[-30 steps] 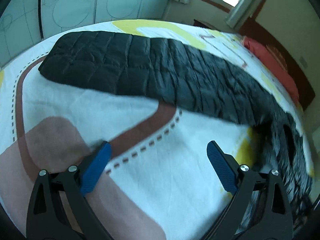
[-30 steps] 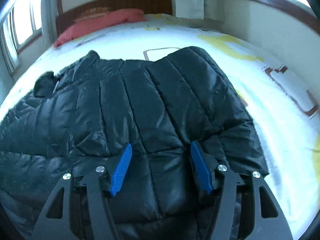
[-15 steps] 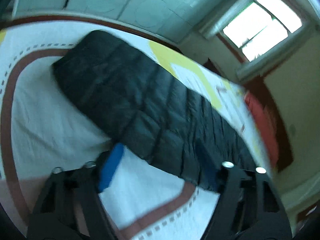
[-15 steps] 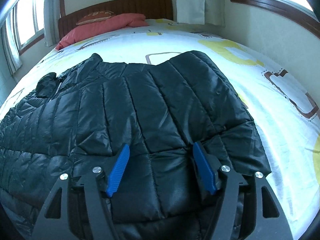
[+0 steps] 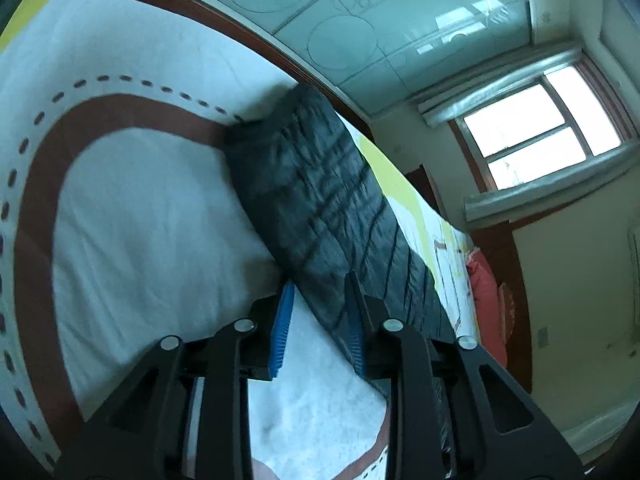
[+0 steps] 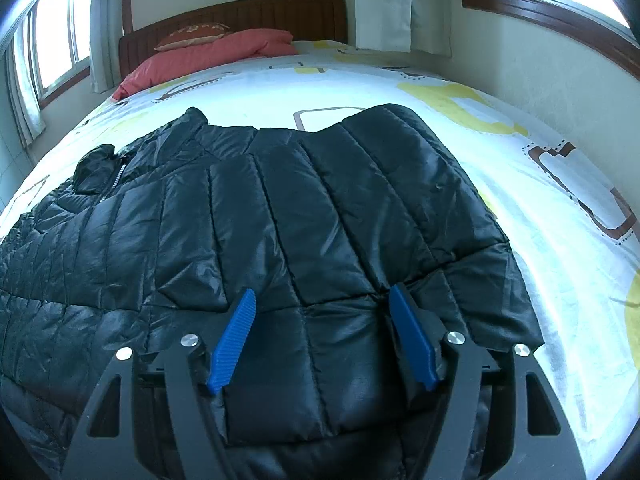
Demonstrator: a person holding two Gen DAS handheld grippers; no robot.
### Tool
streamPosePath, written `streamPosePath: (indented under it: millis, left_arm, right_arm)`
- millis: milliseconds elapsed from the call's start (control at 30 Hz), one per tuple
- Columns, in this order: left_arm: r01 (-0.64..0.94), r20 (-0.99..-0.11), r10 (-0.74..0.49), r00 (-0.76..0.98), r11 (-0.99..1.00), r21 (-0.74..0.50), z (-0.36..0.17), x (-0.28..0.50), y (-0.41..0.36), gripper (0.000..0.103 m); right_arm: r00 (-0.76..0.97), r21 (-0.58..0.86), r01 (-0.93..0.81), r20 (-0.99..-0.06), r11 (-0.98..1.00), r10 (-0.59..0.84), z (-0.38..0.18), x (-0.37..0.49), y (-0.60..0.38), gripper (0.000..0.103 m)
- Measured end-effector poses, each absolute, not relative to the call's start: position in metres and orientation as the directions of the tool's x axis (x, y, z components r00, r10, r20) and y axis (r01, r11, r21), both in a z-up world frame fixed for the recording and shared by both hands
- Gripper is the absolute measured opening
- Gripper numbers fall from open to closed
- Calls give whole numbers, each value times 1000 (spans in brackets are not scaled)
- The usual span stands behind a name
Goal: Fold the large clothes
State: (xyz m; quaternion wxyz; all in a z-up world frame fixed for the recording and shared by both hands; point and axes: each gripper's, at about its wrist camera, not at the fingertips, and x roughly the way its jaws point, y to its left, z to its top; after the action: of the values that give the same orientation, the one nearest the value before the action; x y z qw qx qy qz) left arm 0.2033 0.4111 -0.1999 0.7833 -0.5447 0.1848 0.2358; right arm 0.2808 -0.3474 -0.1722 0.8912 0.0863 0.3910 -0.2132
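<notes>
A black quilted down jacket (image 6: 280,208) lies spread on the bed, with its collar and zip at the left. My right gripper (image 6: 321,290) stands open low over the jacket's near part, and padded fabric lies between its blue pads (image 6: 236,332). In the left wrist view the same jacket (image 5: 320,200) runs as a long dark band across the sheet. My left gripper (image 5: 320,282) is rolled over and its jaws are closing. The jacket's near edge lies between the jaws, one pad on the sheet side and one over the fabric, and a gap still shows.
The bed sheet (image 6: 520,184) is white with brown and yellow patterns. A red pillow (image 6: 208,56) lies against the wooden headboard (image 6: 240,12). Glass wardrobe doors (image 5: 360,20) stand past the bed's foot, and a window (image 5: 540,128) is on the side wall.
My left gripper swept across the sheet to the jacket's edge, rolled over and narrowed from wide open to a small gap. The right gripper stayed put and its fingers spread slightly.
</notes>
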Motion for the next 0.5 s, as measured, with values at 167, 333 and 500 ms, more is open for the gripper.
streamPosePath:
  millis: [167,333,500]
  left_arm:
    - [-561,-538,162,828,278,-780,-200,211,421,34]
    - [-582,-547,201,813,280,-763,-190,198,421,51]
    - [-599,-548,243,801,283,-749,-194,199,434,59]
  right_arm:
    - [604,-11,447,-733,895,-311,-172,281,-348,69]
    - [604,-12,447,-733,894,-312,-172,281,-347,69]
    - [605,-13,447,-732,895,-312,-172,281,-348,69]
